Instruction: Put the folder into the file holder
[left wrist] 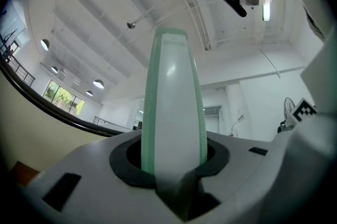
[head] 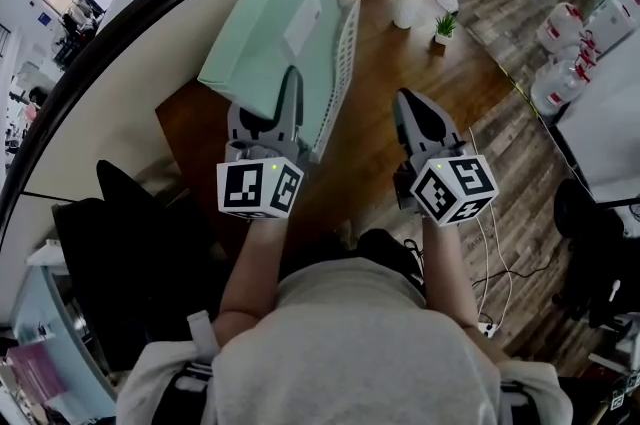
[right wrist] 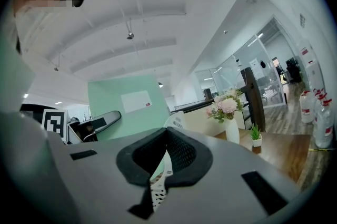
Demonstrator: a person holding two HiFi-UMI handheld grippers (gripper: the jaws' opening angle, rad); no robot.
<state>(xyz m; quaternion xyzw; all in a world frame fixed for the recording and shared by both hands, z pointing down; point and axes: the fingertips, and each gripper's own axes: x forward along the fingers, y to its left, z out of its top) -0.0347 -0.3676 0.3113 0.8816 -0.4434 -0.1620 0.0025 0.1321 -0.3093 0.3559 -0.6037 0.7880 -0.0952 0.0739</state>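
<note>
Left gripper (head: 268,113) pinches the green folder (head: 262,23) at its lower edge, just beside the file holder (head: 345,53). Right gripper (head: 415,113) is pressed together and empty, apart from the folder.

Smooth, matt mint-green folder (head: 265,23); white perforated plastic file holder (head: 343,53); glossy, varnished brown wooden table (head: 400,88).

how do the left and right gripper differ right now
The left gripper is clamped on the edge of the green folder; the right gripper is shut on nothing. The left gripper sits by the white file holder; the right gripper hangs apart from it, off to the right. Both point forward, away from the person.
</note>
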